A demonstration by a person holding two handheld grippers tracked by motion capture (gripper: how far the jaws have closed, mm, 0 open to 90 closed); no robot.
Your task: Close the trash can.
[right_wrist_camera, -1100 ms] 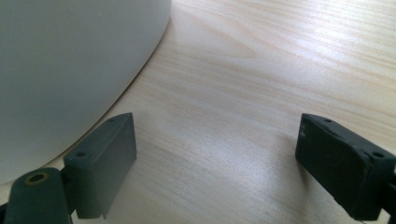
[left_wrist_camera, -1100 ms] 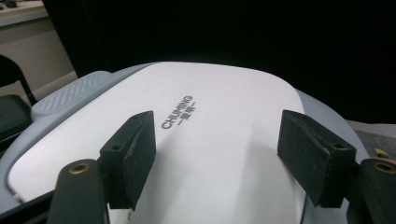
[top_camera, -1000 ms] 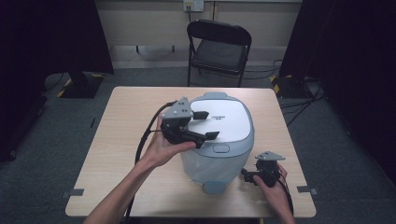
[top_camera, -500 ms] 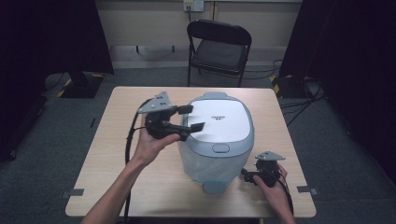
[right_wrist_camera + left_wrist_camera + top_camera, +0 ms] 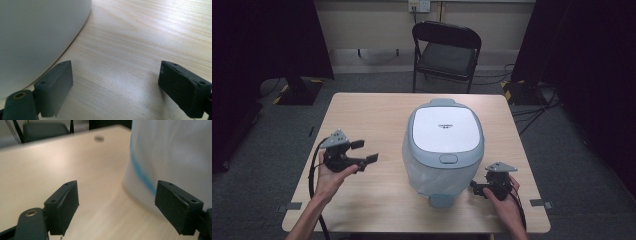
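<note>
The rice cooker (image 5: pixel 443 145), white with a grey-blue lid that is down, stands right of centre on the wooden surface (image 5: pixel 377 115). The left tool (image 5: pixel 362 152) is held above the surface well to the cooker's left, jaws spread wide and empty. The right tool (image 5: pixel 477 190) rests just beside the cooker's front right, jaws wide apart, gripping nothing.
</note>
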